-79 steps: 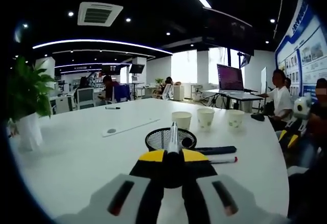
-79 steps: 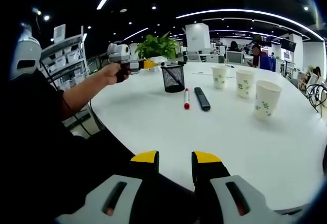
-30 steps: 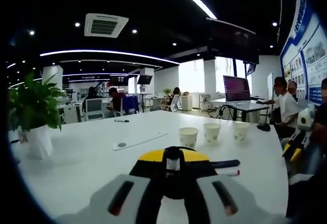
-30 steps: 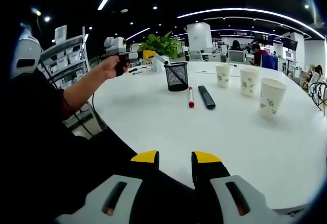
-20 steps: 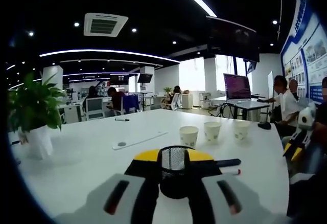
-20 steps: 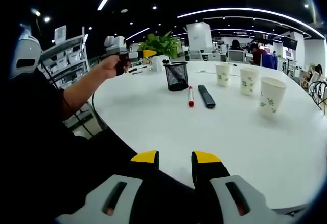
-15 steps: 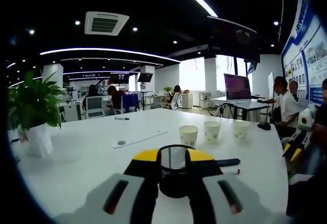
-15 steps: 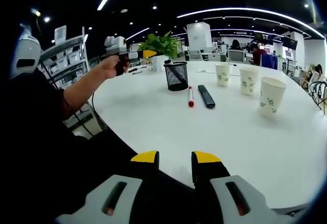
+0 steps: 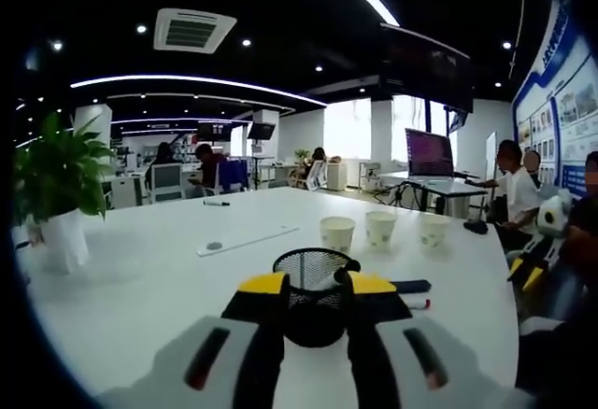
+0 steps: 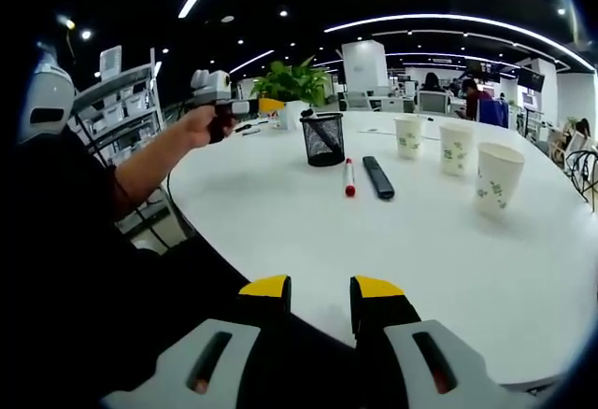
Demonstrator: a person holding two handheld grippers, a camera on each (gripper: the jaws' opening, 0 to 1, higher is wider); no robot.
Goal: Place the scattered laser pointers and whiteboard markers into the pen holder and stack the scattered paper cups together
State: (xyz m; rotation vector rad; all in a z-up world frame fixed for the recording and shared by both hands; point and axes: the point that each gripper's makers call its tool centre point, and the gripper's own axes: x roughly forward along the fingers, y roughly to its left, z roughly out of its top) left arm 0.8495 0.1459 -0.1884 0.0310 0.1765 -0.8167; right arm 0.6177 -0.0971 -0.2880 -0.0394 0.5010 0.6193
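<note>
Left gripper [image 9: 316, 289]: low centre of my left gripper view, its yellow-tipped jaws stand apart on either side of the pen holder, gripping nothing that I can see. In my right gripper view it sits upper left [image 10: 245, 107], held out over the table edge in a person's hand [image 10: 207, 121].

Right gripper [image 10: 319, 289]: bottom centre of its own view, jaws parted by a narrow gap with nothing between them, over the near edge of the white table [image 10: 411, 232].

Pen holder [image 9: 315, 280]: black mesh cup, upright, centre of the left gripper view, a pale pen-like item [image 9: 332, 278] leaning against its right rim. In the right gripper view it stands upper centre [image 10: 322, 138].

Red-capped marker [image 10: 348, 176]: lying flat just right of the pen holder in the right gripper view; its red tip shows right of centre in the left gripper view [image 9: 417, 303].

Black laser pointer [image 10: 377, 176]: lying beside the marker, apart from it, on its right; in the left gripper view a dark bar just above the marker [image 9: 409, 287].

Paper cups [image 10: 453, 150]: three, upright and unstacked, in a row at upper right of the right gripper view; centre right in the left gripper view [image 9: 380, 228].

Potted plant [image 9: 58, 189]: left edge of the left gripper view, on the table.
</note>
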